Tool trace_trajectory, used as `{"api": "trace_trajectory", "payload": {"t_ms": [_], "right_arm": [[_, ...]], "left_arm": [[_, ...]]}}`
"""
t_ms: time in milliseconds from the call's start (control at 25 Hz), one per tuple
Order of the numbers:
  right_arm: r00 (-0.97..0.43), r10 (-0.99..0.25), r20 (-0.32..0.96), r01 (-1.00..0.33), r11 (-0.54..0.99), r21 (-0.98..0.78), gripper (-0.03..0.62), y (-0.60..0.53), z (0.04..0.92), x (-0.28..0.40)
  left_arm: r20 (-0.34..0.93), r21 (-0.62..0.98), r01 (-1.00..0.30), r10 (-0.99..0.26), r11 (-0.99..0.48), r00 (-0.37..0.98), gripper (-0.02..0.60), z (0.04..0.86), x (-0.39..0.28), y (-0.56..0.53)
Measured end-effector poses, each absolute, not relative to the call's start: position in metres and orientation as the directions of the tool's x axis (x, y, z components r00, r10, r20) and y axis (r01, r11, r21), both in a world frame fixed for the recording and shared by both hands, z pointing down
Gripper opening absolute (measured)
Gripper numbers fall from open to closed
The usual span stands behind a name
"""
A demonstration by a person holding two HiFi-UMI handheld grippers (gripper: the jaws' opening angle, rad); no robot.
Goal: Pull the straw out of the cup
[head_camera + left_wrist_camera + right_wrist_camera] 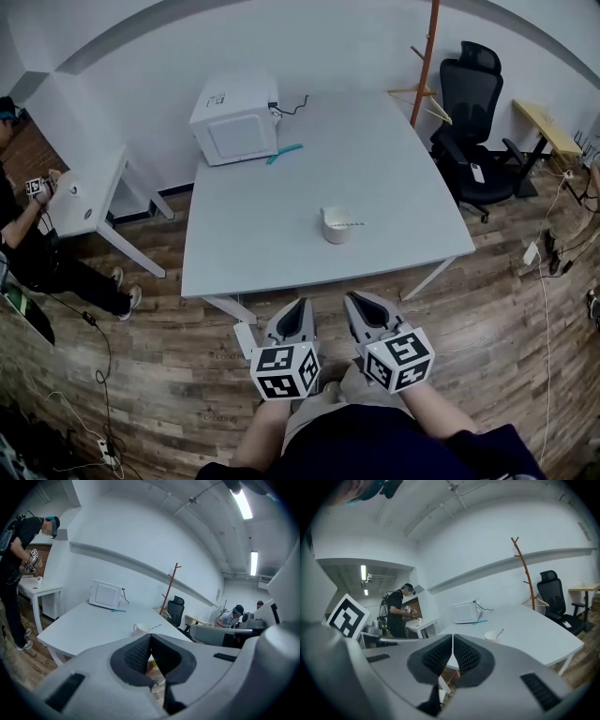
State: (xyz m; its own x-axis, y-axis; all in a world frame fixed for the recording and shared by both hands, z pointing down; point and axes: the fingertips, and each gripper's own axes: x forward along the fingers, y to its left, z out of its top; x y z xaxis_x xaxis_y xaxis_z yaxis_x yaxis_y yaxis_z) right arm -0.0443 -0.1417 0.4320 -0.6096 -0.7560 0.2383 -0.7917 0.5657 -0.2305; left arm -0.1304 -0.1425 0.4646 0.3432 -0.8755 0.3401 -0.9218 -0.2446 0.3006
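Note:
A white cup [336, 227] stands near the middle of the grey table [253, 244], and a thin straw [353, 223] leans out of it to the right. Both grippers hover off the table's near edge, short of the cup. My left gripper [301, 303] is shut with nothing between its pads. My right gripper [350, 298] is likewise shut and empty. In the left gripper view the cup [139, 629] and straw [155, 626] sit just beyond the closed tips [150, 637]. The right gripper view has the cup [491, 635] and straw [500, 632] to the right of the tips [453, 637].
A white microwave [235, 118] sits at the table's far left corner with a teal pen-like item [284, 153] beside it. A black office chair [478, 117] and a wooden coat stand [425, 61] are at the far right. A person [23, 220] stands by a small white table [86, 197] at left.

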Motion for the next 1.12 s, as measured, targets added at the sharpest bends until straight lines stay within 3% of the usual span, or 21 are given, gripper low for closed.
{"api": "trace_trajectory", "payload": {"t_ms": [1120], "right_arm": [[-0.597,-0.717,0.361,-0.803,0.536,-0.262,0.034,-0.288,0.518,-0.023]], "left_arm": [[0.411,0.301,-0.927,-0.846,-0.225,0.339,0.012,0.519,-0.123,-0.286]]}}
